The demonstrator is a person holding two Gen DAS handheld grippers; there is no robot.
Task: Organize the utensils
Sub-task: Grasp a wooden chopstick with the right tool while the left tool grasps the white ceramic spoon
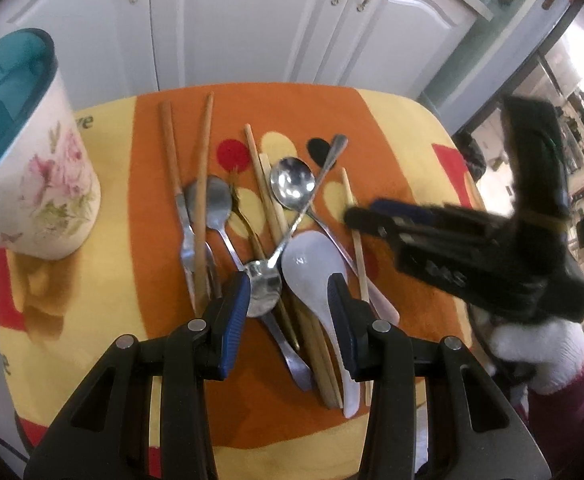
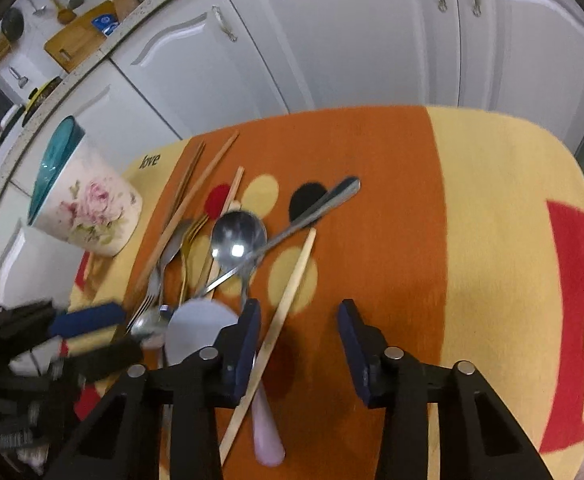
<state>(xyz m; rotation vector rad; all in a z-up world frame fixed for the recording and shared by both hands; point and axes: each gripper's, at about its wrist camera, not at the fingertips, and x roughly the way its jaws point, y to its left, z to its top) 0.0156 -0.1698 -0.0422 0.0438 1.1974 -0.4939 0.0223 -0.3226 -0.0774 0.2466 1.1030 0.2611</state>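
Note:
A pile of utensils lies on an orange and yellow cloth (image 1: 332,112): metal spoons (image 1: 292,182), a fork (image 1: 186,236), wooden chopsticks (image 1: 202,184) and a white ceramic spoon (image 1: 312,268). My left gripper (image 1: 288,300) is open, its fingers either side of a small metal spoon bowl (image 1: 262,286) and the white spoon, low over the pile. My right gripper (image 2: 298,344) is open and empty, just right of a lone chopstick (image 2: 288,292); it also shows in the left wrist view (image 1: 412,220). A floral holder with a teal rim (image 1: 32,168) stands at the left.
White cabinet doors (image 1: 232,20) stand behind the table. The cloth's right half (image 2: 492,240) bears no utensils. A counter with a cutting board (image 2: 80,36) is at the far left in the right wrist view.

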